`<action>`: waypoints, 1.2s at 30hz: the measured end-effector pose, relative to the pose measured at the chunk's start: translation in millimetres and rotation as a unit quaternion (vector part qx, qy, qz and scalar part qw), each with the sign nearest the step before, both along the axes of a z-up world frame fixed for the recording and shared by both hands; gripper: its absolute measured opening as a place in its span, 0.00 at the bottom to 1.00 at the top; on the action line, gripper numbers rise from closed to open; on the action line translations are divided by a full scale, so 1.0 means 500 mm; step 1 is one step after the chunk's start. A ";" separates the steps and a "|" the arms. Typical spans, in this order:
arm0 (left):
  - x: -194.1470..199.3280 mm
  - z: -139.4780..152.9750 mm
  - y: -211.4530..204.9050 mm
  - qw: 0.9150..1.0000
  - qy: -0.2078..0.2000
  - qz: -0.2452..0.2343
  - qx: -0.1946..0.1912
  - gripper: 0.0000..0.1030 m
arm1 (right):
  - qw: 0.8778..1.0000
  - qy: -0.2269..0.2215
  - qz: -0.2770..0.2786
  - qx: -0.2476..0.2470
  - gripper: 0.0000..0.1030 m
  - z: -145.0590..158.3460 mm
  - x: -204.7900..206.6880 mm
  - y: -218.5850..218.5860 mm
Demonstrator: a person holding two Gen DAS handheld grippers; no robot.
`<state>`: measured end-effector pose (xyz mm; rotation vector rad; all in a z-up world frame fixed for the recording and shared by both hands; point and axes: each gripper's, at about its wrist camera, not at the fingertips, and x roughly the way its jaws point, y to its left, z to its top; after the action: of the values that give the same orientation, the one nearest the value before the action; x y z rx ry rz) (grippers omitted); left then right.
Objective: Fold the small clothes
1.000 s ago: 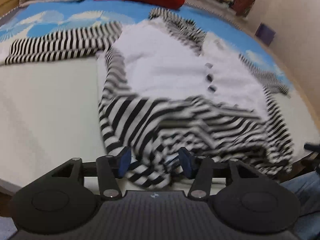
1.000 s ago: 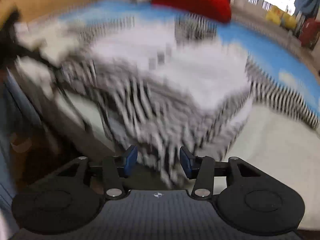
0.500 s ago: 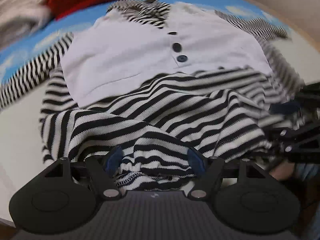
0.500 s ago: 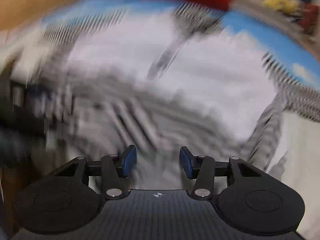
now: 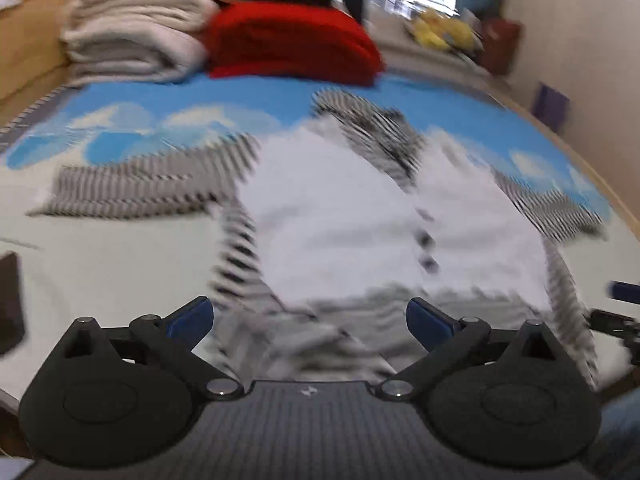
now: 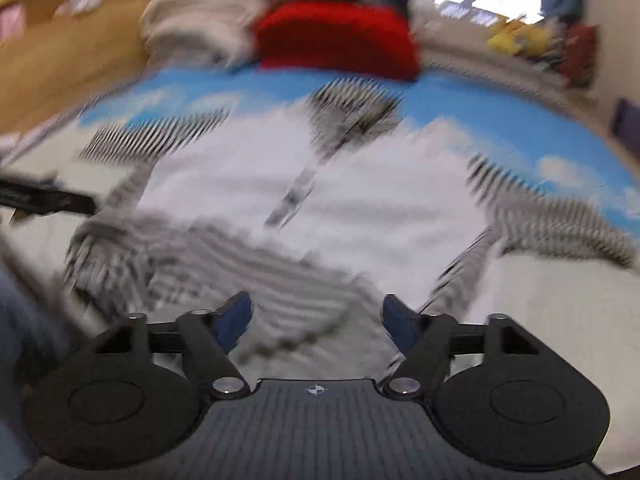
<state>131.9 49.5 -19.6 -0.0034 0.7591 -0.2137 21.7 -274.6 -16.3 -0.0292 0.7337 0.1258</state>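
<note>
We see the left gripper (image 5: 310,316) and right gripper (image 6: 316,316), jaws opening, pinching nothing. The striped garment (image 5: 360,220) lies on the bed (image 5: 100,264).

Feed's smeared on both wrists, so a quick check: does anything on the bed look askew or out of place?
Only the striped garment: its bottom hem is turned up and bunched unevenly over the white front, while both sleeves lie spread out sideways. Both tongs, left and right, are opening, pads clear of cloth. Blur hides finer detail.
</note>
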 end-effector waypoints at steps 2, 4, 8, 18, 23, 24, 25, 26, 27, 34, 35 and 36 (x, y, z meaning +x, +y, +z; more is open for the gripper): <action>0.034 0.014 0.019 0.999 -0.007 0.035 0.018 1.00 | 0.999 -0.027 -0.027 -0.013 0.83 0.017 0.017 -0.013; 0.071 0.022 0.042 0.998 -0.010 0.062 0.016 1.00 | 0.997 -0.041 -0.061 -0.026 0.86 0.023 0.049 -0.025; 0.154 0.002 0.089 0.991 0.000 0.129 0.028 1.00 | 0.992 -0.037 -0.123 0.003 0.87 -0.005 0.116 -0.058; 0.270 -0.056 0.138 0.977 0.029 0.204 0.061 1.00 | 0.990 0.015 -0.134 -0.046 0.87 -0.076 0.184 -0.051; 0.325 -0.079 0.150 0.973 0.047 0.216 0.071 1.00 | 0.988 0.029 -0.137 -0.071 0.87 -0.103 0.215 -0.059; 0.339 -0.084 0.158 0.971 0.048 0.223 0.064 1.00 | 0.988 0.027 -0.139 -0.065 0.87 -0.104 0.216 -0.062; 0.356 -0.087 0.171 0.970 0.049 0.234 0.055 1.00 | 0.987 0.030 -0.145 -0.061 0.87 -0.107 0.223 -0.065; 0.368 -0.092 0.181 0.967 0.051 0.243 0.048 1.00 | 0.986 0.035 -0.153 -0.058 0.87 -0.107 0.231 -0.067; 0.382 -0.095 0.195 0.965 0.052 0.255 0.041 1.00 | 0.986 0.032 -0.155 -0.050 0.87 -0.105 0.235 -0.069; 0.453 -0.131 0.295 0.938 0.084 0.335 -0.024 1.00 | 0.983 0.028 -0.178 -0.017 0.87 -0.099 0.270 -0.080; 0.461 -0.137 0.306 0.935 0.090 0.341 -0.038 1.00 | 0.983 0.029 -0.179 -0.014 0.87 -0.100 0.275 -0.081; 0.468 -0.144 0.318 0.931 0.098 0.348 -0.052 1.00 | 0.983 0.030 -0.179 -0.013 0.87 -0.101 0.280 -0.081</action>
<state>366.1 208.7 -91.6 -0.3964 0.9001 0.4313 161.7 -314.9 -67.0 0.0820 0.7898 -0.2276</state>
